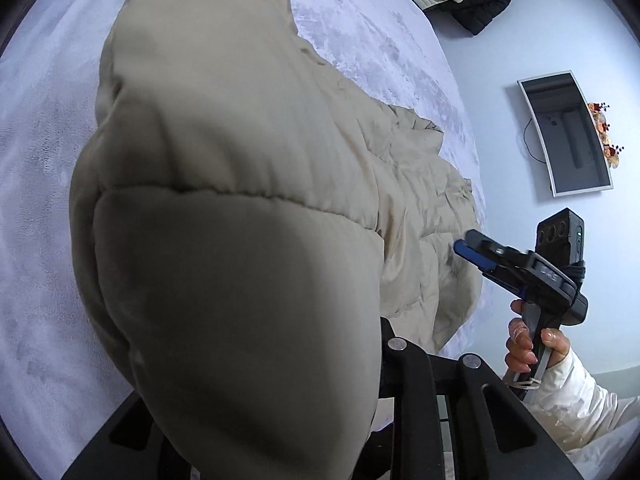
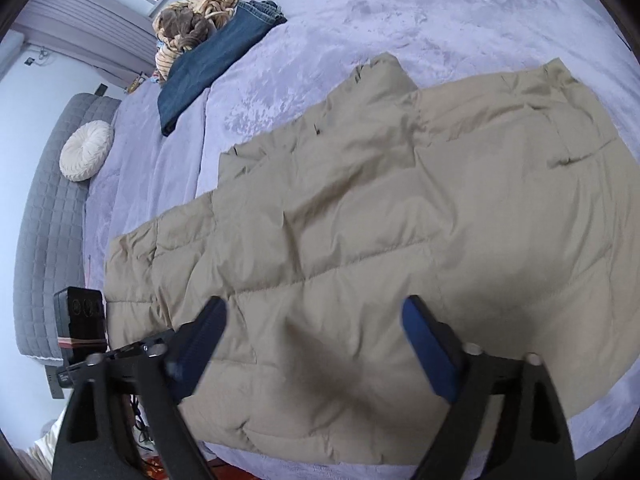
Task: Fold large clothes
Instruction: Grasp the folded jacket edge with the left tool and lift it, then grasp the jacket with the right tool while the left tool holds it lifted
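Lavender bedspread (image 2: 400,20) held beige puffer coat (image 2: 360,220) lengthwise; left gripper (image 1: 280,360) clamped its lifted edge, right gripper (image 2: 316,344) released above.

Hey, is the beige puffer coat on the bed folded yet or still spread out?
Mostly spread: the coat lies flat across the bed, one end bunched up.

A wide bed (image 2: 360,20) covered with a pale lilac plush blanket carries everything. A beige quilted coat (image 2: 360,220) lies spread flat across its near half. Toward the head end, folded blue jeans (image 2: 208,64) lie on the blanket, touching a striped, crumpled cloth (image 2: 200,12). A round cream cushion (image 2: 86,156) leans against the grey quilted headboard (image 2: 44,240).
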`<action>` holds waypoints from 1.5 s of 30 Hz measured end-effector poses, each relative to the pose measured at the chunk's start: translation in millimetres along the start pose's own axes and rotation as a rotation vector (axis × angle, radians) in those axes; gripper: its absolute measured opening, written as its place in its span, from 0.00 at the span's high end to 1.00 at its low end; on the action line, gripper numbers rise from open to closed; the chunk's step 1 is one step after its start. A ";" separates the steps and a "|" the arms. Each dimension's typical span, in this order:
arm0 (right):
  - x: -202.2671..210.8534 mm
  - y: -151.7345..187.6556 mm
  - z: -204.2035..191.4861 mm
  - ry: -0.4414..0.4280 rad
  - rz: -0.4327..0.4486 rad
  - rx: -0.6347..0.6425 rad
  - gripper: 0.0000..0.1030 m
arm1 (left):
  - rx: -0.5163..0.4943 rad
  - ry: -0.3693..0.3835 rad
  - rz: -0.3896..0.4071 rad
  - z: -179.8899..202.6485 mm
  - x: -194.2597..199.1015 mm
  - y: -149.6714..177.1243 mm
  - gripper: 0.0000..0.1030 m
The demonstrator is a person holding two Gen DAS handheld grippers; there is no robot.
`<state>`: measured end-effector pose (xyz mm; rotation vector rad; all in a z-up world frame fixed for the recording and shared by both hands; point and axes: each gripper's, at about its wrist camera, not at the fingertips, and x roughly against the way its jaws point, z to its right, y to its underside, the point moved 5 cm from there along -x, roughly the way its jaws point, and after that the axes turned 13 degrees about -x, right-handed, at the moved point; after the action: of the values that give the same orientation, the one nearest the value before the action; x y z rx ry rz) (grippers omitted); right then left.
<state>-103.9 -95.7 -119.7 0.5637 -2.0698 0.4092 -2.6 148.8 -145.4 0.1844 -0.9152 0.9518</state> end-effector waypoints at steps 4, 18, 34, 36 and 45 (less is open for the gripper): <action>-20.3 -22.8 -0.7 -0.033 -0.019 0.030 0.88 | -0.007 -0.070 0.018 44.2 11.9 -6.9 0.71; -93.2 -60.3 25.4 -0.102 -0.142 -0.060 0.99 | -0.142 -0.174 -0.039 230.2 -39.0 -65.9 0.71; 71.0 -16.4 197.0 -0.193 0.022 -0.307 0.94 | -0.141 0.214 -0.235 305.6 -182.5 -101.5 0.31; 74.9 -7.5 211.9 -0.198 0.029 -0.348 0.94 | -0.154 0.264 -0.255 305.5 -207.0 -104.6 0.31; 143.0 34.7 220.2 -0.193 0.125 -0.362 0.23 | -0.274 0.103 -0.225 303.4 -225.1 -60.6 0.31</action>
<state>-343.7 -207.9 -114.9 0.2649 -2.3023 0.0460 -191.9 -181.6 -108.3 0.0041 -0.8992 0.6146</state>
